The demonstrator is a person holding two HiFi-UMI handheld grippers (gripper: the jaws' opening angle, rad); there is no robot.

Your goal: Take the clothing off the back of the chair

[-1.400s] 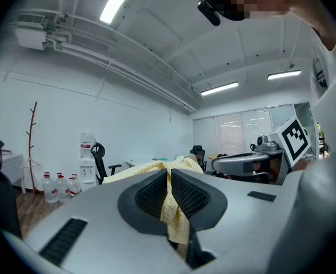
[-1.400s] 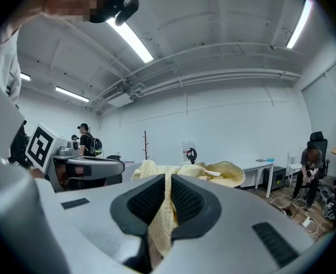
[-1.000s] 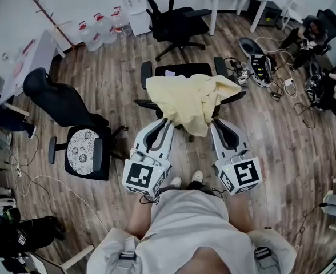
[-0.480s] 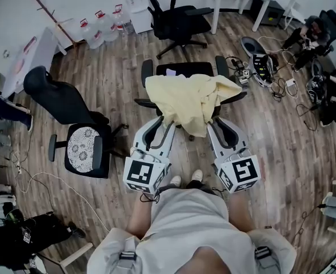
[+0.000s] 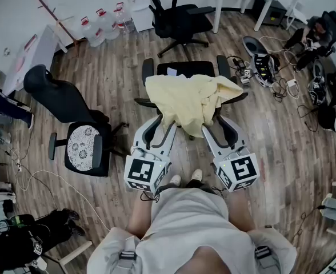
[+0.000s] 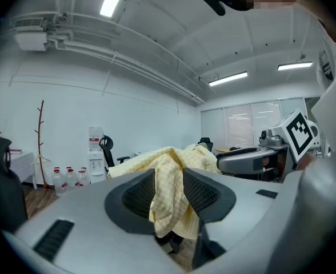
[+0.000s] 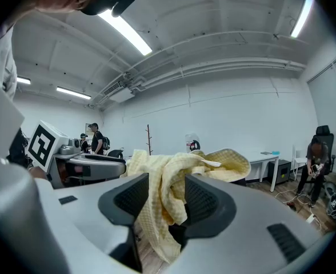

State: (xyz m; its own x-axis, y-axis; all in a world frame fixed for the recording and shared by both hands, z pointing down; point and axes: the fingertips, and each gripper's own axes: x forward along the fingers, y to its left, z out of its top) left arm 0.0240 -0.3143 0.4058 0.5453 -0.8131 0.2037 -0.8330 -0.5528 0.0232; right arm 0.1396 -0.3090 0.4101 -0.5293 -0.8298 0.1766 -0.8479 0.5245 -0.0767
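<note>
Clothing (image 5: 188, 99): pale yellow, waffle-checked weave, soft and crumpled. Draped over back of black mesh chair (image 5: 182, 69), with hem hung down between both pairs of fingers.

Left gripper (image 5: 161, 122): jaws just opened. Fold released, left loose between ribbed black pads (image 6: 138, 194).

Right gripper (image 5: 219, 122): jaws likewise just opened. Fabric held slack between fingers, not pinched.

Wood-plank floor (image 5: 116, 84) seen below fingers.
</note>
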